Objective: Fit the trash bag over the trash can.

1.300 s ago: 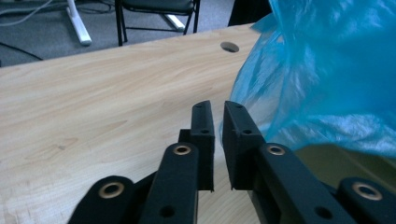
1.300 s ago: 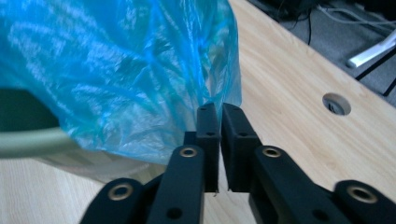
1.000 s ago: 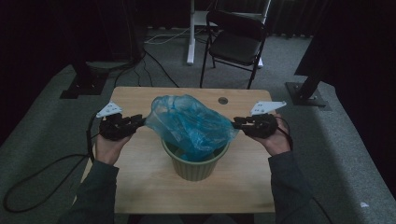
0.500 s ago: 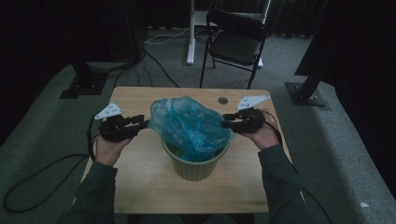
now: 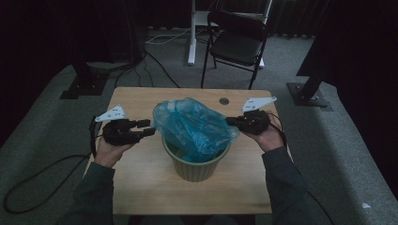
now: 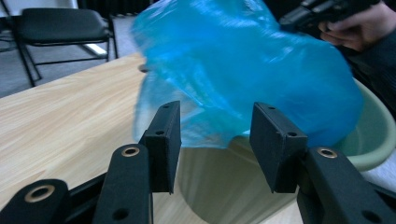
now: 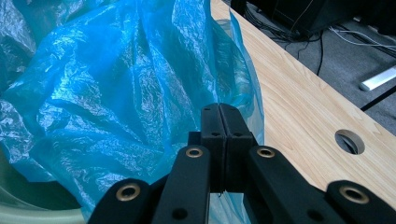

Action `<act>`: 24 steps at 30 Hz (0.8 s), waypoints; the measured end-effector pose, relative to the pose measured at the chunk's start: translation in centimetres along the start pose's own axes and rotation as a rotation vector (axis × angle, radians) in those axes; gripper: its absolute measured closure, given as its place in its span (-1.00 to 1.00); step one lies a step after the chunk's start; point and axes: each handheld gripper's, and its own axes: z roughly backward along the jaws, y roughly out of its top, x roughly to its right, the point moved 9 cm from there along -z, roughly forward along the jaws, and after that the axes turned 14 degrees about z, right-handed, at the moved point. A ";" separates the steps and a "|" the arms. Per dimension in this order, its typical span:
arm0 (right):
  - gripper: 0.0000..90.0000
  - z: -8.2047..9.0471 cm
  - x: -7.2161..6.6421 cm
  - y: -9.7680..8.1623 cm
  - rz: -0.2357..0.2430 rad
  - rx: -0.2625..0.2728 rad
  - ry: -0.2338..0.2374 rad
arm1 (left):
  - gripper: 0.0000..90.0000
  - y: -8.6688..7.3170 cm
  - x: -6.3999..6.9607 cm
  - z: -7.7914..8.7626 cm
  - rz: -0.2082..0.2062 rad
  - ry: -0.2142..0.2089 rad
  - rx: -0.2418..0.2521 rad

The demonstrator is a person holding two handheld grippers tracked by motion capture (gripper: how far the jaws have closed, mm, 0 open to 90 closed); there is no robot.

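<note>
High view: the blue bag point(image 5: 195, 126) sits bunched in the mouth of the green bin point(image 5: 196, 164) at mid-surface point(image 5: 141, 187), its bulk lying crosswise from your left to your right. Your left tongs point(image 5: 146, 128) lie level, aimed at the bag's left side, just short of it. Your right tongs point(image 5: 231, 121) lie level, aimed leftward at the bag's right edge.

Left gripper view: the left tongs point(image 6: 214, 140) have just been opening; the pads point(image 6: 164, 140) stand apart with nothing pinched, bag and bin rim beyond.

Right gripper view: the right tongs point(image 7: 219, 122) have just been closing; the jaws meet, pressed at the bag's edge. You cannot tell whether film is caught.
</note>
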 end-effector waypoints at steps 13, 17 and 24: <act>0.99 0.8 -0.8 -0.5 0.011 0.012 0.008 | 0.99 -1.0 1.0 -1.4 -0.046 0.077 -0.047; 0.99 1.3 -1.5 -0.8 0.012 0.025 0.017 | 1.00 -1.6 1.5 -1.3 -0.052 0.079 -0.047; 0.99 1.8 -2.9 -1.4 0.017 0.053 0.031 | 1.00 -3.0 2.3 -1.2 -0.071 0.078 -0.065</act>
